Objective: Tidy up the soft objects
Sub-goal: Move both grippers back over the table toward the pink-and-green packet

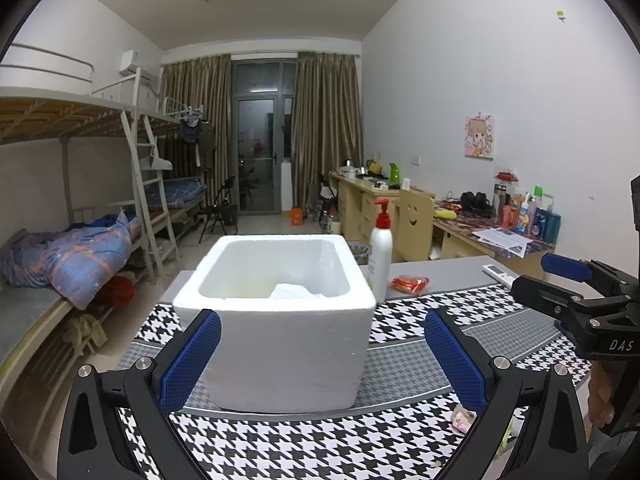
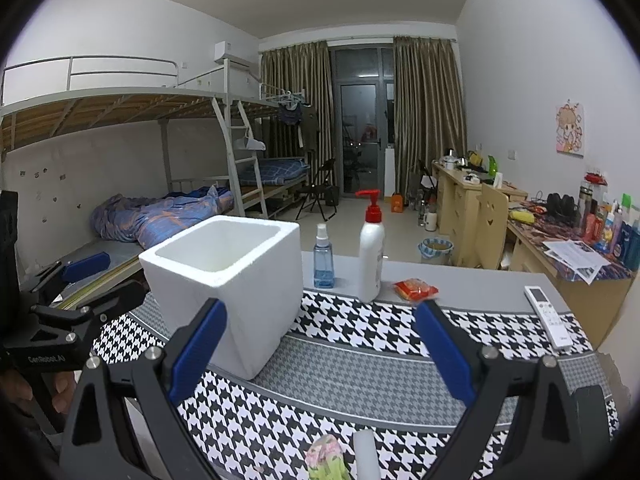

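Both sets of fingers are spread wide and hold nothing. Your left gripper [image 1: 322,354] faces the foam box [image 1: 276,320] square-on; a white cloth [image 1: 296,291] already lies inside. Your right gripper [image 2: 320,354] hovers over the table's near edge, above a floral cloth [image 2: 324,458], likely the next soft item. The box stands open-topped near the left edge, ready for loading.

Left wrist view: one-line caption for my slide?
Open left gripper faces a white foam box holding white cloth.
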Demonstrator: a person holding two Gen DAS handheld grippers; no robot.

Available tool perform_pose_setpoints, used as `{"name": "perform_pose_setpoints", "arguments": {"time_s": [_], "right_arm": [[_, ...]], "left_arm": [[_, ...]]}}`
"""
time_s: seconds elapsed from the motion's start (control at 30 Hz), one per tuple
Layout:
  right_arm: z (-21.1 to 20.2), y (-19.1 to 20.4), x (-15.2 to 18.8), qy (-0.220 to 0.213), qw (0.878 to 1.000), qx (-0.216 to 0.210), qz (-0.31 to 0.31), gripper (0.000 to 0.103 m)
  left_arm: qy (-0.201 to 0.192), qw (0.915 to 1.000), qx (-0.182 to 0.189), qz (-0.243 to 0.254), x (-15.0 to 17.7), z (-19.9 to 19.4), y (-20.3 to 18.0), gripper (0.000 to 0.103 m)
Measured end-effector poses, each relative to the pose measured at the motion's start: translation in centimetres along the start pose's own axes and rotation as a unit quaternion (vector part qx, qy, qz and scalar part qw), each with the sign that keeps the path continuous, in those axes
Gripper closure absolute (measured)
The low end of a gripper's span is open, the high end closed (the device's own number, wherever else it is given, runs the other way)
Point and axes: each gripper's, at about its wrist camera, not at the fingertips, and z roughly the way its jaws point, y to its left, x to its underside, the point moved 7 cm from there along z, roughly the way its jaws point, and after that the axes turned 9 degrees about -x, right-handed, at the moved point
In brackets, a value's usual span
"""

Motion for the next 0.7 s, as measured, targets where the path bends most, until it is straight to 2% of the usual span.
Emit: {"name": "perform_pose_setpoints", "arguments": {"time_s": [0.7], "right_arm": [[-0.3,-2.3,3.3,0.025,0.999,0.027,0.032,0.006]], "left_arm": [[0.021,0.9991,0.031,0.018,2.2,1.2,-2.9,0.001]]}}
